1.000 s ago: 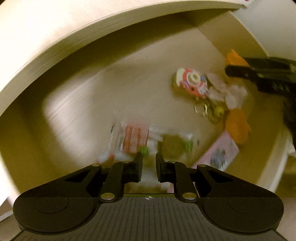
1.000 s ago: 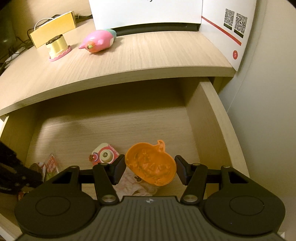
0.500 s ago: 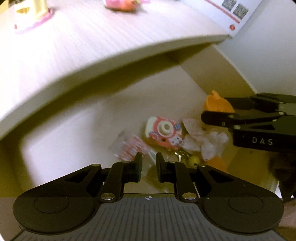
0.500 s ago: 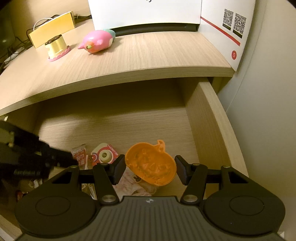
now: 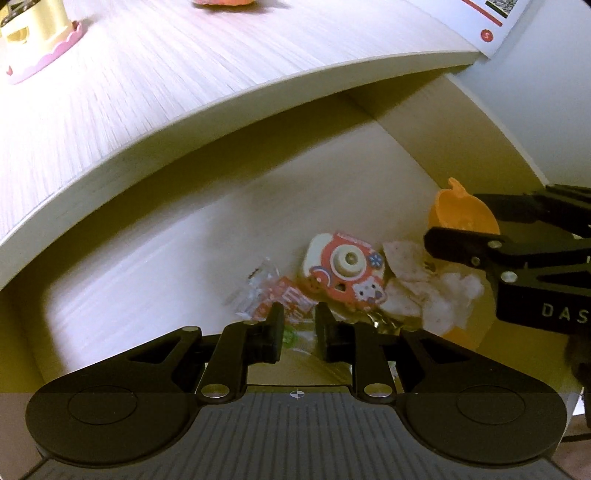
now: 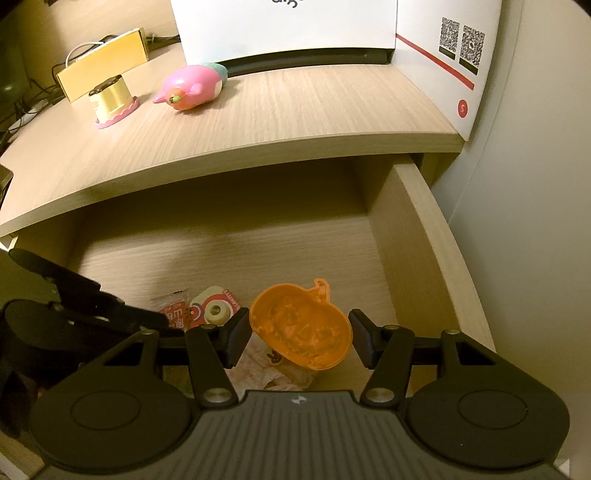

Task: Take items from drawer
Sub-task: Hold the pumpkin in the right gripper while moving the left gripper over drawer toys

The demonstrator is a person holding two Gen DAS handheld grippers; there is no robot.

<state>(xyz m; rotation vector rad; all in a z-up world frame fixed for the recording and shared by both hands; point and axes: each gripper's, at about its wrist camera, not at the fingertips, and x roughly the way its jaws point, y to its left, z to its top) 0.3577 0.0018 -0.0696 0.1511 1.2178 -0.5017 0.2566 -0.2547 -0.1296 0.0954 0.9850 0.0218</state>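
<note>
The drawer [image 6: 424,258] stands open under the desk top. My right gripper [image 6: 299,332] is shut on an orange pumpkin-shaped mould [image 6: 295,325], held above the drawer floor; the left wrist view shows that mould [image 5: 458,210] at the right. My left gripper [image 5: 298,325] is shut on a clear snack packet with a red label [image 5: 284,295], also seen as the packet [image 6: 173,312] at the left gripper's tip. A red and white toy-camera keychain [image 5: 343,273] and a crumpled pink-white wrapper [image 5: 436,295] lie on the drawer floor.
On the desk top [image 6: 277,122] sit a pink bird-like toy [image 6: 194,88], a gold cake-shaped trinket [image 6: 110,98], a yellow box [image 6: 107,59] and a white carton [image 6: 295,26]. A pale wall runs to the right of the drawer.
My left gripper has risen and moved right with the snack packet, from low in the drawer toward the keychain. The right gripper holds the pumpkin almost still.
</note>
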